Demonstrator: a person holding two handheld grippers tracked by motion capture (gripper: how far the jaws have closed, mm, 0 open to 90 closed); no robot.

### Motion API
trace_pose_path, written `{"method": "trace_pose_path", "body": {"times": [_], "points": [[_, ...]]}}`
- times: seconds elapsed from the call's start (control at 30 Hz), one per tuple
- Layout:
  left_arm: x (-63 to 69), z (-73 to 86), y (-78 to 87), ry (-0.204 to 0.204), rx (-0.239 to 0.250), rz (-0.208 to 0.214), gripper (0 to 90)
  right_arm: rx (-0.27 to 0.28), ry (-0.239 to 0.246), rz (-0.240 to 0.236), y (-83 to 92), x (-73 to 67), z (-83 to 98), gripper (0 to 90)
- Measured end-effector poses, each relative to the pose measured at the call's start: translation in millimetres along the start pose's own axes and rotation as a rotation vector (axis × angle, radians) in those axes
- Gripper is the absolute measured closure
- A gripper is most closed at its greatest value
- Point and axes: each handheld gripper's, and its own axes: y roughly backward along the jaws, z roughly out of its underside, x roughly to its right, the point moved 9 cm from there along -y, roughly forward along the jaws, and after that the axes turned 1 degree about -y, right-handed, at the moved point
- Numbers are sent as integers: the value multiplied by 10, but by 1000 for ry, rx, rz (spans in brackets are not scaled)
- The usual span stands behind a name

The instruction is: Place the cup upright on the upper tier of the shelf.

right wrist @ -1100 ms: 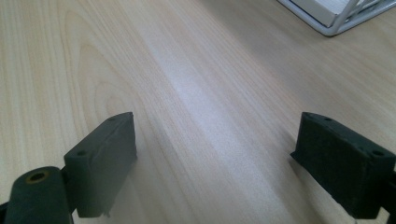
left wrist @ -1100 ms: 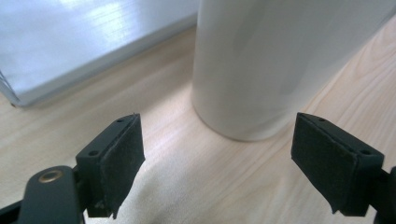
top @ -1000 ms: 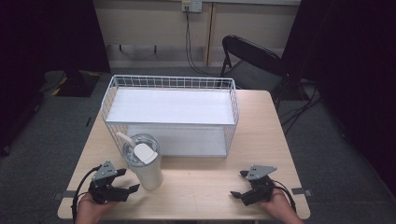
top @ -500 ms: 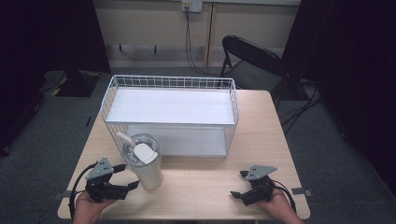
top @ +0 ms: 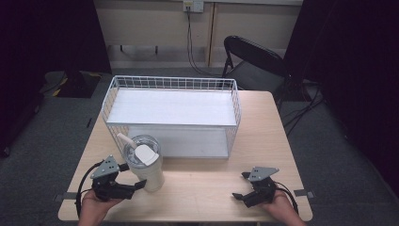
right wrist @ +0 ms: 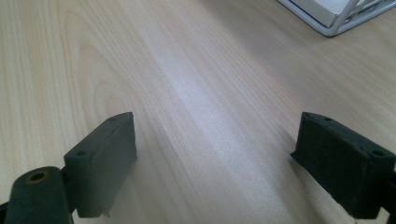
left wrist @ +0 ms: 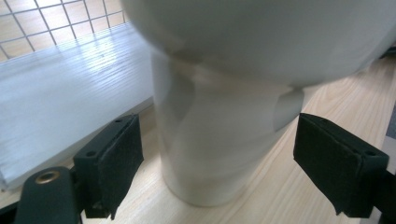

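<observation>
left gripper (top: 134, 181) has moved right, jaws wide open around tumbler (top: 145, 167) by the basket (top: 235, 113); its view shows gaps either side; right gripper (top: 242, 188) open, unmoved

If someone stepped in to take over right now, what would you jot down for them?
Left gripper: open, jaws on either side of the tumbler, not yet touching it.
Right gripper: open, holding nothing, low over the table at the near right.
Tumbler: upright, lid on, on the table just in front of the wire basket, outside it.
Done: left gripper lined up on the tumbler.
Left: close on the tumbler and lift it; probably it goes to the basket, though that is a guess.
</observation>
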Motion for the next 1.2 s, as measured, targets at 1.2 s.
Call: {"method": "trace_pose_path", "body": {"times": [1.2], "points": [[54,-199,-175,-5,83,-9,86,0,-3,4,-5,16,-5,122]]}}
